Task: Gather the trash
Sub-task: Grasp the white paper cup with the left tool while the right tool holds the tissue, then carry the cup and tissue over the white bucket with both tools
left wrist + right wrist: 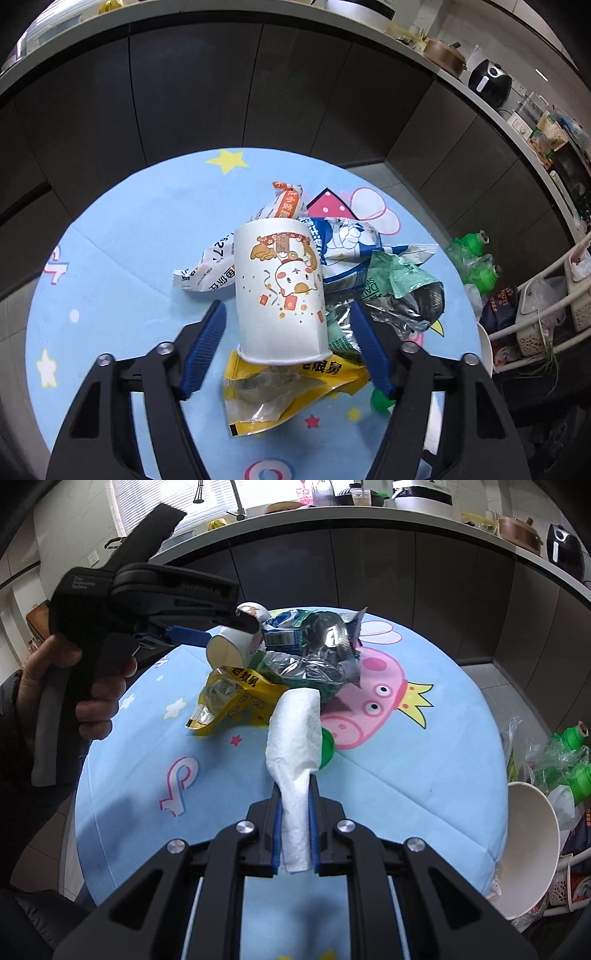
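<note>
On the round table (424, 794) with its light-blue cartoon cover, a heap of trash lies near the middle: a white paper cup (280, 291) printed with a cartoon, tipped on its side; a yellow snack wrapper (280, 395) under its rim; a white and orange wrapper (218, 266) behind it; a blue and white packet (347, 240); and a crumpled green and silver foil bag (321, 653) to the right. A green bottle cap (327, 749) rests on the cover just beside the heap.

The left gripper (286, 314) points down at the cup, its jaws standing part open to either side of the cup; the blue pads look just clear of the cup's wall, though on the right side I cannot tell for sure. A hand (74, 694) holds this tool at the left of the right wrist view.

The right gripper (295, 786) has its jaws pinched nearly together on a folded white paper towel (295, 738), which sticks out forward from the pads and is lifted clear of the cover, in front of the heap. A white bowl (532, 849) sits at the table's right edge.
</note>
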### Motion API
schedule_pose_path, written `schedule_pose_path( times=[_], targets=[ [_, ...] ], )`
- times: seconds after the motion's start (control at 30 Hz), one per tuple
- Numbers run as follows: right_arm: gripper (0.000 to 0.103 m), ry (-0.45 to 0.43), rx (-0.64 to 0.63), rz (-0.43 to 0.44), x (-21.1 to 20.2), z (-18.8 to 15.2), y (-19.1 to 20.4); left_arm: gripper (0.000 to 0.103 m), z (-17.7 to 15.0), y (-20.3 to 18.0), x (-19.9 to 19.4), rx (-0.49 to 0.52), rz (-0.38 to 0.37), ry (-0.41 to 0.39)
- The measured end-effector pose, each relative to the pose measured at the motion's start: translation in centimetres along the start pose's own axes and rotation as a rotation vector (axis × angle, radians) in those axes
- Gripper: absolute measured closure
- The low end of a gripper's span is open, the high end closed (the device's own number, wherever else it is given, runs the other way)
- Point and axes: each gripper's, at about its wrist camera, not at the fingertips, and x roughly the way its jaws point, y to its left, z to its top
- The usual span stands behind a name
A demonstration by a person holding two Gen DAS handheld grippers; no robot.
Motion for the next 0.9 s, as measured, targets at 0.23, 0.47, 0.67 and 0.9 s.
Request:
schedule_pose_path(
  times=[0.23,0.47,0.67,0.9],
  targets=[
    [0.090,-0.026,0.042,0.001,-0.7,0.1,-0.5,0.073,-1.1,1.0,-1.8,-0.015,-0.050,-0.017],
    [0.090,-0.075,0.068,0.015,-2.2,0.6,-0.5,0.079,-2.5,0.2,-6.3,0.046,-0.079,-0.083],
    [0.090,-0.135,0.088,0.007,-4.5,0.8,-0.5,0.079,-4.6,-1.4,-10.1,0.100,-0.090,-0.117],
    [0.090,-0.209,0.111,-0.014,-8.1,0.8,-0.7,0.079,-7.3,-4.0,-13.5,0.164,-0.153,-0.149]
  ],
)
